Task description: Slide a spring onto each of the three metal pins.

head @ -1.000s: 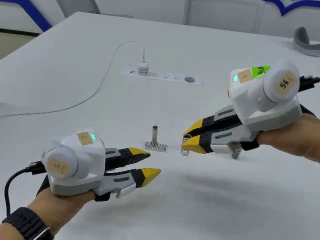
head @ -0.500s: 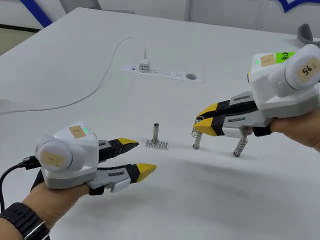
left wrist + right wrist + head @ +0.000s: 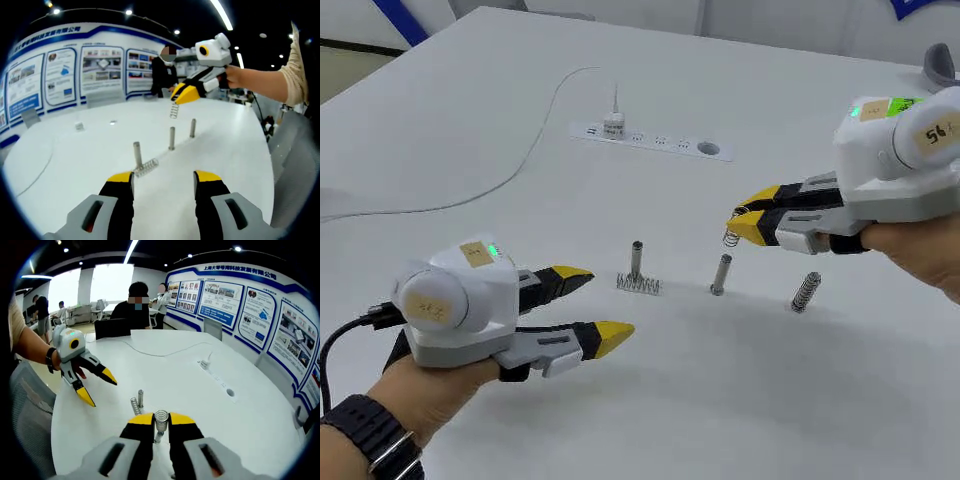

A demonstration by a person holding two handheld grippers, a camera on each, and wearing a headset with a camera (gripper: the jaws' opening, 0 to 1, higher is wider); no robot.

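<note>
Three metal pins stand in a row on the white table (image 3: 520, 120). The left pin (image 3: 637, 255) is bare, and a loose spring (image 3: 638, 284) lies at its foot. Also bare is the middle pin (image 3: 721, 273). The right pin (image 3: 806, 291) wears a spring. My right gripper (image 3: 745, 225) hovers just above the middle pin, shut on a spring (image 3: 730, 238) that hangs from its tips; the spring (image 3: 161, 421) shows between the jaws of that gripper (image 3: 161, 419). My left gripper (image 3: 595, 302) is open, low and left of the pins, with the left pin (image 3: 137, 154) straight ahead of it.
A white power strip (image 3: 645, 140) with a plug and a long cable lies beyond the pins. A grey curved object (image 3: 940, 65) sits at the far right corner. People (image 3: 132, 302) sit at the table's far end.
My right gripper has risen from table level with the spring, baring the middle pin beneath it. The left gripper has stayed open in about the same place.
</note>
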